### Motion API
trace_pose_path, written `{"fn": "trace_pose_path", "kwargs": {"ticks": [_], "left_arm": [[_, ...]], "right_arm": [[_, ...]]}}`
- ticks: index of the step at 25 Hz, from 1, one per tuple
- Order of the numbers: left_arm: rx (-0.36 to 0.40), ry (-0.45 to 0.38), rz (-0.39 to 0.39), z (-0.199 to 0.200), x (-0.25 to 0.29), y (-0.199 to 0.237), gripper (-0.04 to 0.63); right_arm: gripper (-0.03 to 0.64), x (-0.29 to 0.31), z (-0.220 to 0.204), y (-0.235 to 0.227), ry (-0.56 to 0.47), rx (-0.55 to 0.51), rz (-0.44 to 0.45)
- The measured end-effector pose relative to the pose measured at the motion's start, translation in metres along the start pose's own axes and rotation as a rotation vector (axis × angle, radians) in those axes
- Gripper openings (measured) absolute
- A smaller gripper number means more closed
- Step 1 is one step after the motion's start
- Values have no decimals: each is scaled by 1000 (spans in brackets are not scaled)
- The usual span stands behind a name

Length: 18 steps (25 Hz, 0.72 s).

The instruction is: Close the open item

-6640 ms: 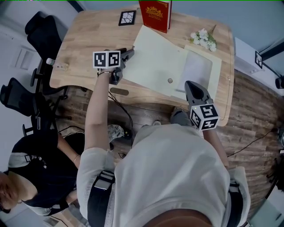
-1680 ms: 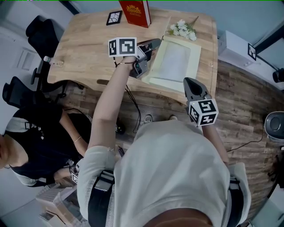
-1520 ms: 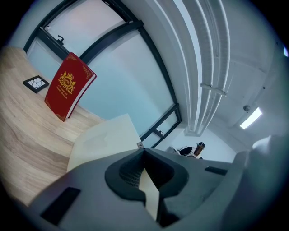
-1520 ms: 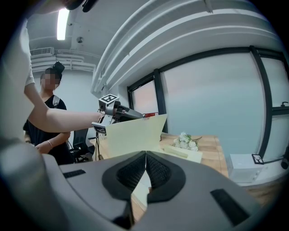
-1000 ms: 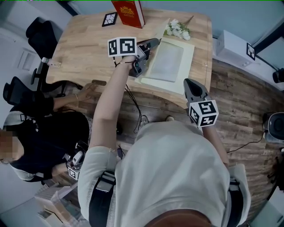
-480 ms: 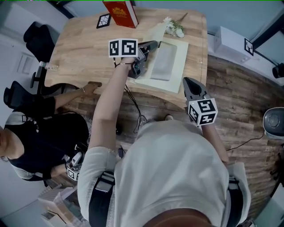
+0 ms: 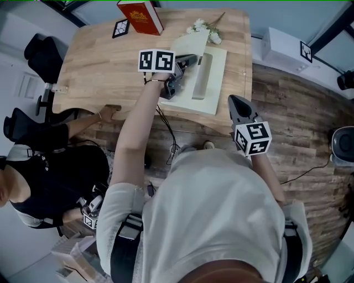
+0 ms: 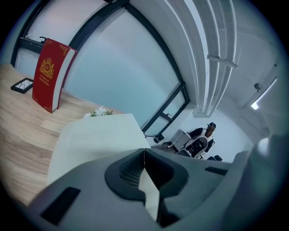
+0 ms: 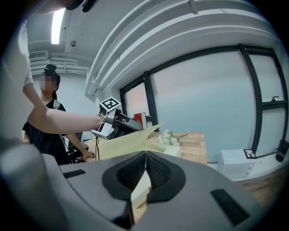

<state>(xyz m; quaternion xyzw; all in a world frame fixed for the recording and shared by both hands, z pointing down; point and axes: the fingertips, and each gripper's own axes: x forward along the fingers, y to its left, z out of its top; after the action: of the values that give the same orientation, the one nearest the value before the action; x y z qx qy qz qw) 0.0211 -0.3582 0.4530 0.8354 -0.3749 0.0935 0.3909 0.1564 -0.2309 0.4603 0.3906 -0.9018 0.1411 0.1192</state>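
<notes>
A cream folder-like box [image 7: 214, 72] lies on the wooden table [image 7: 99, 66]. Its cover [image 8: 95, 140] stands steeply raised over the base, and in the right gripper view it shows as a tilted flap [image 9: 122, 144]. My left gripper [image 7: 193, 56] is shut on the cover's free edge and holds it up. My right gripper [image 7: 233, 100] hovers off the table's near edge, right of the box, shut with nothing in it.
A red book [image 7: 139, 16] stands at the table's far edge beside a small black-framed tile [image 7: 120, 27]. White flowers [image 7: 202, 26] lie behind the box. Another person's hand [image 7: 110, 110] rests on the near-left table edge. A white box [image 7: 282, 47] sits on the floor, right.
The cover has swung up from lying flat on the left to steeply raised, carried rightward by my left gripper. A person's hand has come onto the table edge. The right gripper stays put.
</notes>
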Motion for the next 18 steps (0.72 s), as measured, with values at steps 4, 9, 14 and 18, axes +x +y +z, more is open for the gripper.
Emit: {"fn": "trace_pose_path", "kwargs": {"ticks": [4, 9, 14, 18], "left_arm": [[1, 37, 1, -12, 14, -1, 21], [8, 87, 7, -26, 27, -1, 21], [17, 132, 9, -35, 39, -3, 21], [16, 161, 12, -43, 47, -3, 21]], "right_arm": [[19, -2, -3, -6, 2, 7, -6], [18, -3, -4, -11, 2, 13, -12], [20, -3, -5, -13, 3, 18, -17], [18, -6, -7, -16, 5, 22, -26]]}}
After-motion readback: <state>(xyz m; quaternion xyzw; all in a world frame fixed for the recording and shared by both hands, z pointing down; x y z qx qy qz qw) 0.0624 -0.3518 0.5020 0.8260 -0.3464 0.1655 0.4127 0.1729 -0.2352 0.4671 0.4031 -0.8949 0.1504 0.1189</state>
